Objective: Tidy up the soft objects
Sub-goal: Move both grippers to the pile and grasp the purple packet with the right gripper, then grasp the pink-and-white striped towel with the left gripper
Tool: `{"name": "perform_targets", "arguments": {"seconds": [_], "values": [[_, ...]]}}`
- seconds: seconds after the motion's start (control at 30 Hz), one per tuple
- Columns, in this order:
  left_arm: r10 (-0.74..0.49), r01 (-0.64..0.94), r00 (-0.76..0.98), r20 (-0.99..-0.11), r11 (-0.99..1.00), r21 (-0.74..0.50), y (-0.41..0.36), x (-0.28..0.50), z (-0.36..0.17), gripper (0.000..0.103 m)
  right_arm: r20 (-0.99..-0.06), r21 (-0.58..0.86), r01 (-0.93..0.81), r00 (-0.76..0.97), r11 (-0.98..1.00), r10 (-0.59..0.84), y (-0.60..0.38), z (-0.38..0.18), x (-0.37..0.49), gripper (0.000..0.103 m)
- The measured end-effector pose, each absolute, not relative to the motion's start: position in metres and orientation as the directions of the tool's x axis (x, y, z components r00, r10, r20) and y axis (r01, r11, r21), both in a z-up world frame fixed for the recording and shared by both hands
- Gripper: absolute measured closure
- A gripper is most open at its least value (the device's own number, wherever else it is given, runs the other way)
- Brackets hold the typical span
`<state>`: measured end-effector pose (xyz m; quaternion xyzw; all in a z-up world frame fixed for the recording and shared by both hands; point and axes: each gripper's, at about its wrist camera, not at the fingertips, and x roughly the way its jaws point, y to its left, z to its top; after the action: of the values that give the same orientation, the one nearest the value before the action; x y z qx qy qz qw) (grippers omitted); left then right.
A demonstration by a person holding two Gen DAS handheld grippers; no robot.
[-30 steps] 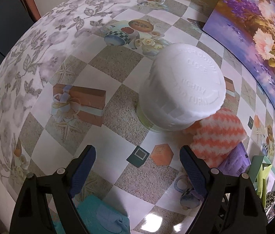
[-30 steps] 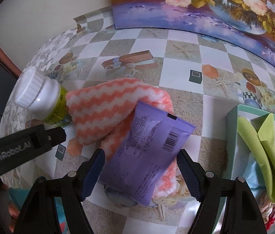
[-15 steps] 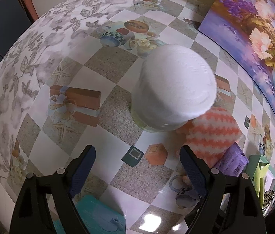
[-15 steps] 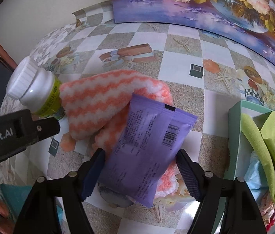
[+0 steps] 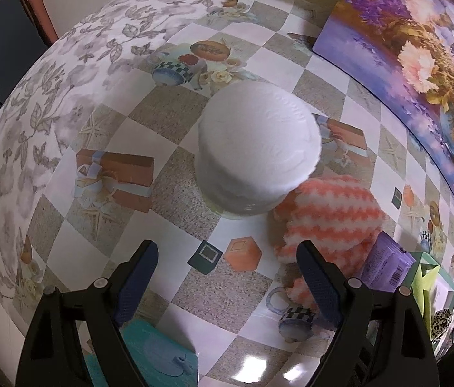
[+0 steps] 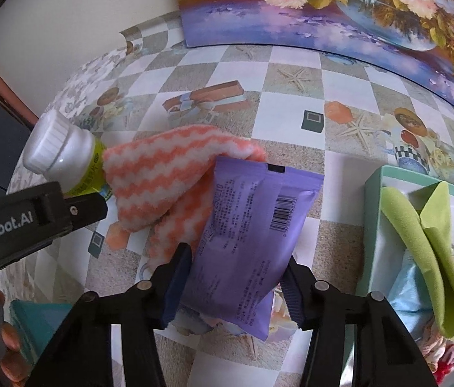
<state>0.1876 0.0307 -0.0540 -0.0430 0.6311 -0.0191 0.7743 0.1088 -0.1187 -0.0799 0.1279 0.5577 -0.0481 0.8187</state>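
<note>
Right wrist view: the purple packet [image 6: 252,242] lies on the orange-and-white striped cloth [image 6: 162,187], and the right claw [image 6: 233,287], which stood wide around the packet a second ago, has closed in until both pads press its lower sides. Just left of the packet's cloth stands the white-capped bottle [image 6: 62,158]; right of the packet sits the teal bin [image 6: 371,225] with a green cloth [image 6: 420,242]. Over the bottle [image 5: 255,148] the left claw [image 5: 227,283] stays spread and holds nothing, the checkered surface [image 5: 175,122] beneath.
</note>
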Motion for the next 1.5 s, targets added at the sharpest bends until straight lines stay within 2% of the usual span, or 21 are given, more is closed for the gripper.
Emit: {"name": "perform_targets", "arguments": {"seconds": [0.2, 0.33, 0.57, 0.8, 1.1, 1.2, 1.23, 1.27, 1.33, 1.5], "values": [[-0.091, -0.014, 0.216, -0.972, 0.995, -0.097, 0.028, 0.187, -0.049, 0.015, -0.913, 0.174, 0.241, 0.403, 0.955, 0.065, -0.13, -0.067, 0.105, 0.047], [-0.141, 0.001, 0.209, -0.968, 0.99, -0.144, 0.022, 0.185, -0.045, 0.015, -0.899, 0.181, 0.262, 0.436, 0.948, 0.051, -0.143, -0.049, 0.1, 0.047], [-0.194, 0.124, 0.187, -0.963, 0.977, -0.173, -0.025, 0.179, -0.051, 0.015, -0.861, 0.211, 0.328, 0.508, 0.921, 0.017, -0.177, -0.015, 0.084, 0.047], [-0.147, 0.234, 0.164, -0.975, 0.966, -0.107, -0.07, 0.17, -0.08, 0.015, -0.847, 0.234, 0.371, 0.531, 0.899, 0.001, -0.2, -0.005, 0.072, 0.047], [-0.077, 0.258, 0.183, -0.98, 0.966, -0.028, -0.088, 0.164, -0.091, 0.026, -0.846, 0.253, 0.393, 0.533, 0.884, 0.005, -0.211, -0.006, 0.067, 0.047], [-0.086, 0.254, 0.197, -0.977, 0.967, -0.034, -0.09, 0.16, -0.087, 0.043, -0.848, 0.253, 0.388, 0.529, 0.886, 0.011, -0.209, -0.01, 0.068, 0.047], [-0.096, 0.257, 0.205, -0.974, 0.966, -0.041, -0.091, 0.157, -0.086, 0.057, -0.85, 0.258, 0.384, 0.526, 0.886, 0.019, -0.208, -0.012, 0.07, 0.047], [-0.123, 0.258, 0.198, -0.973, 0.964, -0.069, -0.087, 0.155, -0.082, 0.077, -0.852, 0.262, 0.383, 0.523, 0.886, 0.026, -0.207, -0.015, 0.071, 0.047], [-0.199, 0.244, 0.17, -0.965, 0.957, -0.154, -0.086, 0.156, -0.082, 0.092, -0.859, 0.27, 0.383, 0.51, 0.883, 0.041, -0.207, -0.023, 0.073, 0.047], [-0.261, 0.181, 0.139, -0.955, 0.955, -0.235, -0.073, 0.16, -0.082, 0.094, -0.864, 0.302, 0.382, 0.497, 0.873, 0.081, -0.203, -0.036, 0.079, 0.047]]}}
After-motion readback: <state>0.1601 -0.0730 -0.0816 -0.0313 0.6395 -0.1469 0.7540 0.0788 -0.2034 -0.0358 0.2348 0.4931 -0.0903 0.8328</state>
